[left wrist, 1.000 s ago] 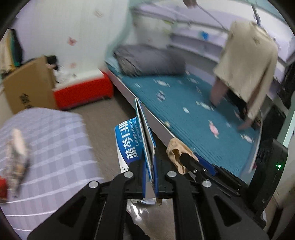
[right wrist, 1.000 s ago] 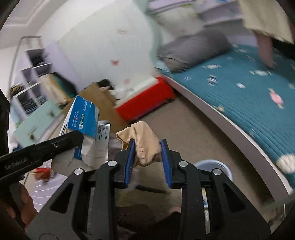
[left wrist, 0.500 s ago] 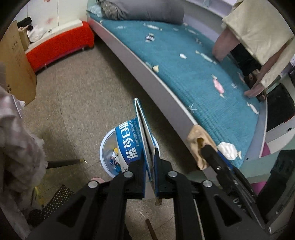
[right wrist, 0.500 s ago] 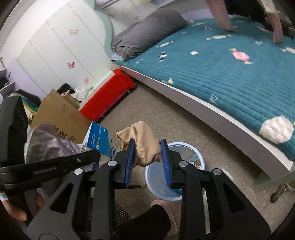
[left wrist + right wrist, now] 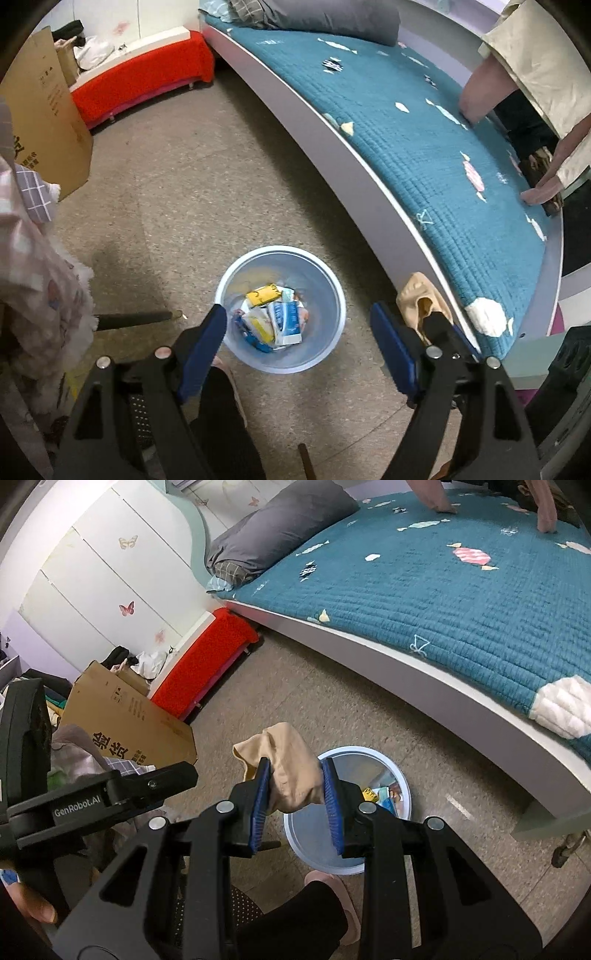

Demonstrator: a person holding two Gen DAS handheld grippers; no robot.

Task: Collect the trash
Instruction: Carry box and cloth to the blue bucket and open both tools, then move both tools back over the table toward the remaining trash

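Below the left claw (image 5: 297,326), in its own view, a pale blue bin (image 5: 334,291) is standing on the floor beside the bed (image 5: 424,147). That claw is spread wide and gripping nothing, hanging right over the opening, probably so anything it lets go lands inside among the cartons (image 5: 275,323) already there. Off to its right the beige sock (image 5: 419,299) is showing, partly masked by the other tool.

From the right wrist view, the right claw (image 5: 295,794) is clenching the beige sock (image 5: 288,771) between its blue pads, poised just short of the bin (image 5: 314,830), presumably to drop it next. Its fingers are covering much of the bin's near side, and the sock's lower end is hidden.
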